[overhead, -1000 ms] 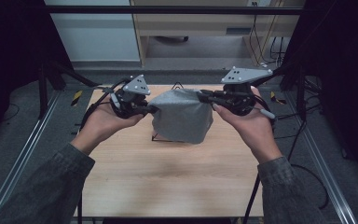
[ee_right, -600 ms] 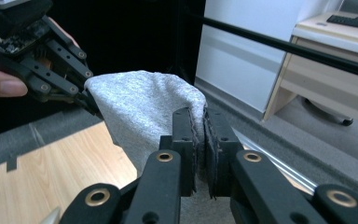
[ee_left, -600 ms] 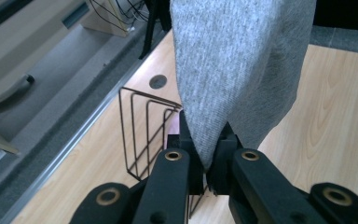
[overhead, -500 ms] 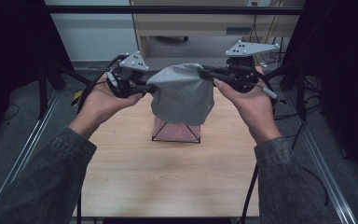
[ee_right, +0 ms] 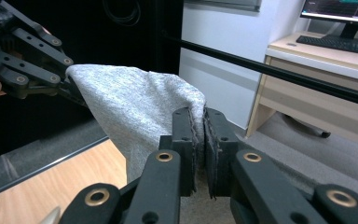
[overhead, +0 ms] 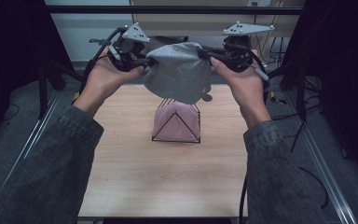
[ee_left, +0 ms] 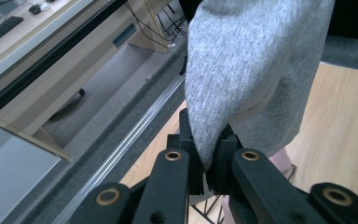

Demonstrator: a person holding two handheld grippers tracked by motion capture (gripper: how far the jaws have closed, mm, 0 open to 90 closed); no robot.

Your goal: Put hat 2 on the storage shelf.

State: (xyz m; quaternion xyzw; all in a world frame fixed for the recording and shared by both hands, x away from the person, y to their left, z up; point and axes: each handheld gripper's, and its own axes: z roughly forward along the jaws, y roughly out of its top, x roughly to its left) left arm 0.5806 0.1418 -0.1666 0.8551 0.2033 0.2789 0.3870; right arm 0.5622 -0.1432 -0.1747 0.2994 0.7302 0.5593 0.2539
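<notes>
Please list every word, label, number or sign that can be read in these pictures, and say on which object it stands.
No text can be read anywhere.
Monitor on the desk, right gripper view: coloured lines on its screen, too small and blurred to read.
Grey cloth, wire basket, left gripper, right gripper: no print or label shows.

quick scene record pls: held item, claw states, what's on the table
held item: grey cloth, lifted clear of the table, hanging between both claws
left claw: shut on the cloth's edge
right claw: shut on the opposite edge
below the cloth: black wire basket with pink cloth inside
cloth vs basket: apart as far as the high view shows, cloth's lower edge just above the wire top
surface: wooden table
hands: both raised at the far side of the table
</notes>
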